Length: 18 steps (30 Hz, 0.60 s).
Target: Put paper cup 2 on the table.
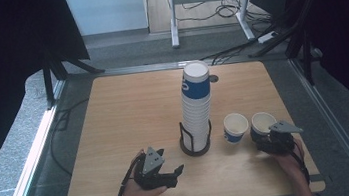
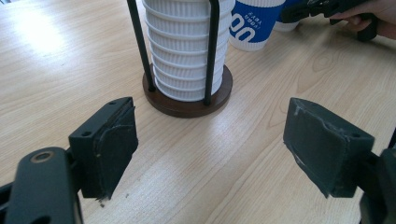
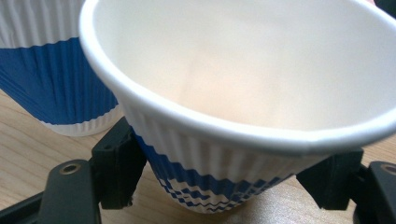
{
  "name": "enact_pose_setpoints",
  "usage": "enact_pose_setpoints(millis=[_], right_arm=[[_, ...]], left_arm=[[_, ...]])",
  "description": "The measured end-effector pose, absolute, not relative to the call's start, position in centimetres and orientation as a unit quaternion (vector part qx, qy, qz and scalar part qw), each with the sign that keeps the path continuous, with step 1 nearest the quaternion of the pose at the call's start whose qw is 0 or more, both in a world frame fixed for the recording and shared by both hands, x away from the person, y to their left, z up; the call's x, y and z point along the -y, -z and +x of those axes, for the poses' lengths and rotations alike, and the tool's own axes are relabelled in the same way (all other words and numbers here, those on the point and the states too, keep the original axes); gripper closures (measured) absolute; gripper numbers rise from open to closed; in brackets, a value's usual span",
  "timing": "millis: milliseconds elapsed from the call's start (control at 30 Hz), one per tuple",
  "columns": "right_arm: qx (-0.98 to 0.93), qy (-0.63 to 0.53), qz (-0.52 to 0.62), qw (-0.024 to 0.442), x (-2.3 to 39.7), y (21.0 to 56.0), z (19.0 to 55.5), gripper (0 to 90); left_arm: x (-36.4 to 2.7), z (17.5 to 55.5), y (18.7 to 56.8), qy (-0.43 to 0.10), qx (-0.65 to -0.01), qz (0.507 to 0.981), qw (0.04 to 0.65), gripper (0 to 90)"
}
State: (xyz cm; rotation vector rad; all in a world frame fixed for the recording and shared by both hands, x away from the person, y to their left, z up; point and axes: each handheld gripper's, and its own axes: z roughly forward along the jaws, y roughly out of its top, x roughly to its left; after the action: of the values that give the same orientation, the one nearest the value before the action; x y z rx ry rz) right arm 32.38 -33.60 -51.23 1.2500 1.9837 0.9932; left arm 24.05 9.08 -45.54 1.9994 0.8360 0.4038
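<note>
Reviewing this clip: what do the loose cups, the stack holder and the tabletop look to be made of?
Cup in the right hand-held gripper: likely paper, matte white inside, ribbed blue-and-white sleeve, rolled rim. The second cup looks the same.
Holder: dark brown round base, seemingly wood, with thin black upright rods, probably metal.
Tabletop: light wood grain, smooth with a soft sheen; solid wood or laminate cannot be told.

Even overhead light; dark margins; glare on table (image 2: 42, 32); near cup (image 3: 243, 93) soft.
</note>
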Motion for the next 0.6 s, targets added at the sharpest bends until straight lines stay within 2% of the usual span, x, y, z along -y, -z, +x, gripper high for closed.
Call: enact_pose_setpoints(millis=[100, 133, 233, 600], right_arm=[[-0.745, -0.373, 0.469, 0.293, 33.6, 51.3, 32.4, 21.4], [-0.745, -0.372, 0.470, 0.292, 33.5, 51.3, 32.4, 14.6], [-0.736, -0.382, 0.475, 0.294, 33.7, 51.0, 32.1, 11.8], [-0.699, -0.454, 0.451, 0.320, 34.7, 47.6, 28.3, 7.9]], left_arm=[[-9.1, 24.0, 45.5, -0.163, -0.338, 0.810, 0.452, 17.9], [-9.1, 24.0, 45.5, -0.163, -0.338, 0.810, 0.451, 17.9], [-9.2, 24.0, 45.5, -0.164, -0.338, 0.809, 0.452, 17.9], [-9.4, 24.0, 45.4, -0.166, -0.339, 0.807, 0.455, 17.9]])
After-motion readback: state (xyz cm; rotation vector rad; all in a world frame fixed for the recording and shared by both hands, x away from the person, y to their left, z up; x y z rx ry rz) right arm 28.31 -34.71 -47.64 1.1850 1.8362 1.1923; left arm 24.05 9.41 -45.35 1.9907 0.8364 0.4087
